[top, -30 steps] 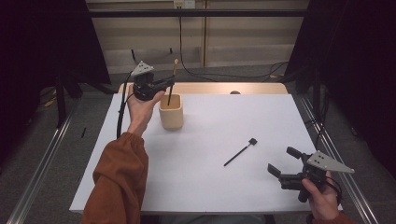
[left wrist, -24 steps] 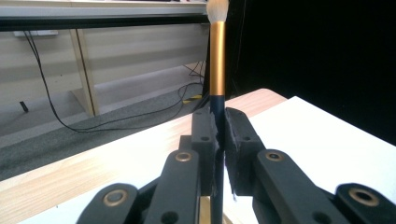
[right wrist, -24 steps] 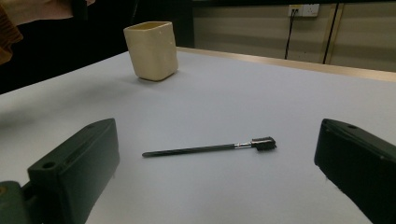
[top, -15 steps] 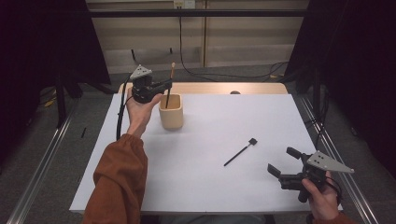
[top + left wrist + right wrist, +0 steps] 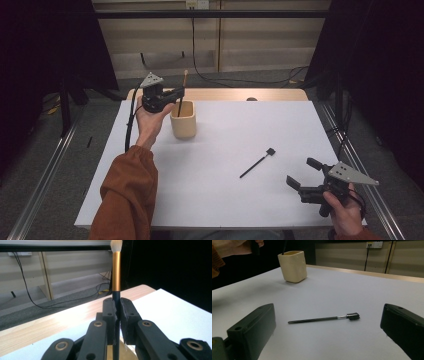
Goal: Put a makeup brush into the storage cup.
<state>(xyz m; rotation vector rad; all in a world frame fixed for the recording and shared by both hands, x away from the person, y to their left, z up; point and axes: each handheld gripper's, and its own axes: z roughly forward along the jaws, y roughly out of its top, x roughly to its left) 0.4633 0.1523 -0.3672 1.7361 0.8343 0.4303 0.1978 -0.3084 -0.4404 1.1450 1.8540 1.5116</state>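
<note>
Gold-banded and dark-handled, the makeup brush [image 5: 116, 272] stands upright with its pale bristle tip uppermost, clamped between the two black jaws of the left gripper [image 5: 172, 95]. In the left gripper view the jaws press on the dark handle just below the gold ferrule, with no gap showing on either side. From the high view, the lower end of the brush reaches down into the open top of the cream cup [image 5: 183, 120], which stands on the white table sheet [image 5: 225, 195] at the far left. Whether the handle touches the cup's bottom cannot be told. The left hand [image 5: 150, 117], in a rust-orange sleeve, holds the gripper just left of the cup and above its rim.

A second, thin black brush [image 5: 257, 163] with a small square head lies flat on the sheet right of centre, well apart from the cup, its head toward the far right.

Near the right edge, the right gripper [image 5: 304, 174] is held low over the sheet with its jaws wide apart and nothing between them; the thin brush lies beyond them, untouched
</note>
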